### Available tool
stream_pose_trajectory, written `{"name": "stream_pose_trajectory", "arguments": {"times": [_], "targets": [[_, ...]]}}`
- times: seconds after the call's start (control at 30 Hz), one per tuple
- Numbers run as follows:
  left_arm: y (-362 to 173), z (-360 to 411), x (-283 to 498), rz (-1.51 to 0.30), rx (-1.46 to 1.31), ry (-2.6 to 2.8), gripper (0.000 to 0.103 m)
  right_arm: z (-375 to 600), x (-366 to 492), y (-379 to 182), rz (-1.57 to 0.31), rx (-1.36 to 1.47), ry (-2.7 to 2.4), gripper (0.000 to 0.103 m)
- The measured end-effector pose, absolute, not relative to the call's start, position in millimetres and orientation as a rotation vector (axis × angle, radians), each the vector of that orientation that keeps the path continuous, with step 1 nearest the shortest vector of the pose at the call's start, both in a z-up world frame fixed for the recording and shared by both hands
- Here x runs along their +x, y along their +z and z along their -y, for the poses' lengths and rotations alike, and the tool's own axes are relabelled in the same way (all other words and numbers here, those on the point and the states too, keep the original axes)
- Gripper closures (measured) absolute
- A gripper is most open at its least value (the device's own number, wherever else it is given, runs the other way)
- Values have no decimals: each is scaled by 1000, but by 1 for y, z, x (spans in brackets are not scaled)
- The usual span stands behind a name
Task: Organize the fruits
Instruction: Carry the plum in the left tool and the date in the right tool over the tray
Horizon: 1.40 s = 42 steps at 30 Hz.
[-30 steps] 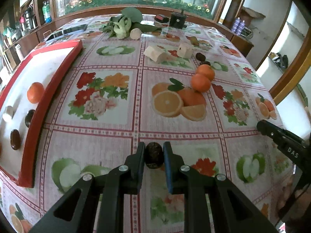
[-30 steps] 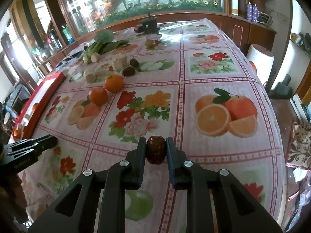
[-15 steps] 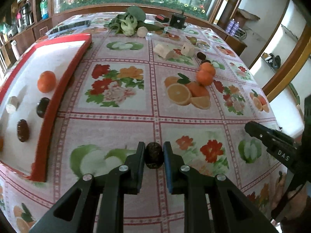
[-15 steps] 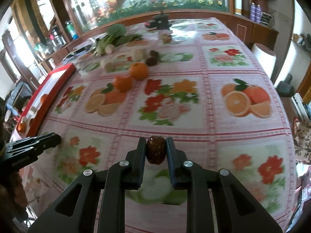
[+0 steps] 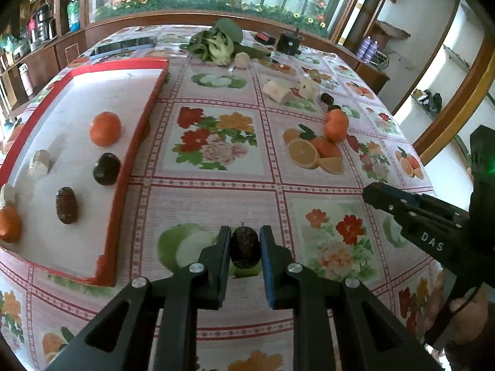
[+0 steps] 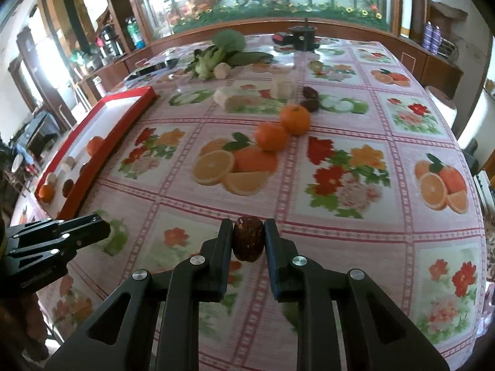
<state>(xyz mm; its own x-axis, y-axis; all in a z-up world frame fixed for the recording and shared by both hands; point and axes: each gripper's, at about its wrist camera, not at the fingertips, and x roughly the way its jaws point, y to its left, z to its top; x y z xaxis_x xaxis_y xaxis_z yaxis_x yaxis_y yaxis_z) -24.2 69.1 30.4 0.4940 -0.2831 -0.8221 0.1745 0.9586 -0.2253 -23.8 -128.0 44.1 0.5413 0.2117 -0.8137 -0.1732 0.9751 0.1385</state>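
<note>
My left gripper is shut on a dark wrinkled fruit, held above the tablecloth just right of the red-rimmed white tray. My right gripper is shut on a reddish-brown date over the table's near middle. In the tray lie an orange, a dark round fruit, a brown date and a pale piece. Two oranges sit loose on the table, with two dark fruits behind them. The right gripper also shows at the right edge of the left wrist view.
Pale cut chunks and leafy greens lie farther back. A black object and a dark flat tray stand near the far edge. A wooden ledge borders the table. A hand shows at the lower right.
Both grippers have moved left across the table toward the red tray, each keeping its fruit. The tray now fills more of the left wrist view.
</note>
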Motion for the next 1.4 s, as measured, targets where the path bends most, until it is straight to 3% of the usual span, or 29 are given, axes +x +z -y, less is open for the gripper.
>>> {"name": "stream_pose_trajectory", "arguments": {"times": [0.7, 1.4], "targets": [[50, -110, -25, -975, -146, -243, 82, 42, 6, 58, -969, -53, 363, 83], [59, -231, 42, -948, -171, 28, 82, -86, 70, 83, -914, -140, 543, 83]]}}
